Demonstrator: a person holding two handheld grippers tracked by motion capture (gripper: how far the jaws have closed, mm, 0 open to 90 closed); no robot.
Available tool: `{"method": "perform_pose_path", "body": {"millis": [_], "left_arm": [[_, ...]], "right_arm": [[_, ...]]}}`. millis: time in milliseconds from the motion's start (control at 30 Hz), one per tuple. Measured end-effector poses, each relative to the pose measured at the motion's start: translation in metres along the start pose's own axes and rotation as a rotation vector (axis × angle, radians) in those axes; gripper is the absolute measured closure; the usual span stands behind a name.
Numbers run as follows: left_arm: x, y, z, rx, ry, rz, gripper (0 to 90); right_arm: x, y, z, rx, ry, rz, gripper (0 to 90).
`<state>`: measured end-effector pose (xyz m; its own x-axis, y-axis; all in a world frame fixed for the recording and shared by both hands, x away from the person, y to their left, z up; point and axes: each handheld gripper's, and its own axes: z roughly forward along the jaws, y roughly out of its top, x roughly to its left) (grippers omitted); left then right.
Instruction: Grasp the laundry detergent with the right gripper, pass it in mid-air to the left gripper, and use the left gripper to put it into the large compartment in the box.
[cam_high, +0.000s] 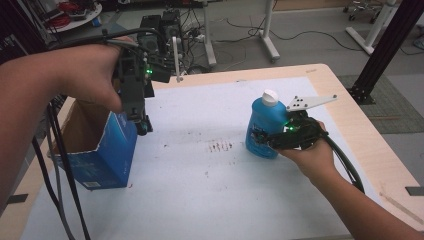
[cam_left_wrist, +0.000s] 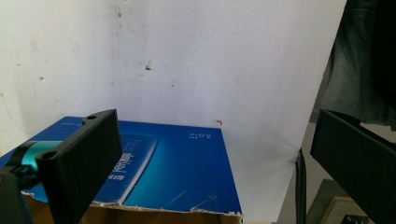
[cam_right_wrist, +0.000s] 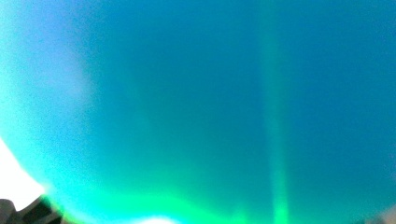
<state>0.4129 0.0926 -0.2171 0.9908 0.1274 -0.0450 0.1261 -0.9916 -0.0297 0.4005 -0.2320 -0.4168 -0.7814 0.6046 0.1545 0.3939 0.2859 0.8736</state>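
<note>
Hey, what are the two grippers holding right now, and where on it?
The right hand-held gripper clasps the blue bottle around its lower body. The left hand-held gripper holds nothing, its jaws apart above the open blue box.

Blue bottle (cam_right_wrist: 196, 102): in the right gripper view a blurred blue-green surface, no detail.
Blue box (cam_left_wrist: 177, 172): bottom edge cuts it off.
Box print: too small to read.

A white sheet (cam_high: 200, 200) covers the light wooden worktop (cam_high: 350, 120). On the sheet, well apart, stand an open blue cardboard box (cam_high: 107, 155) at the left and a blue bottle (cam_high: 261, 125) with a white cap at the right.
</note>
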Motion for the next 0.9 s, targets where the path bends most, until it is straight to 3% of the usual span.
{"method": "perform_pose_path", "body": {"millis": [300, 600, 900], "left_arm": [[0.0003, 0.002, 0.0006, 0.002, -0.001, 0.002, 1.9], [0.0001, 0.0048, 0.0018, 0.003, 0.001, 0.005, 1.9], [-0.0027, 0.0083, 0.0004, 0.004, 0.002, 0.012, 1.9]], "right_arm": [[0.0002, -0.0003, 0.0006, -0.002, 0.002, -0.015, 38.5], [0.0041, -0.0015, 0.0014, -0.022, -0.022, -0.079, 44.0], [0.006, 0.0, 0.0005, -0.016, -0.024, -0.1, 46.2]]}}
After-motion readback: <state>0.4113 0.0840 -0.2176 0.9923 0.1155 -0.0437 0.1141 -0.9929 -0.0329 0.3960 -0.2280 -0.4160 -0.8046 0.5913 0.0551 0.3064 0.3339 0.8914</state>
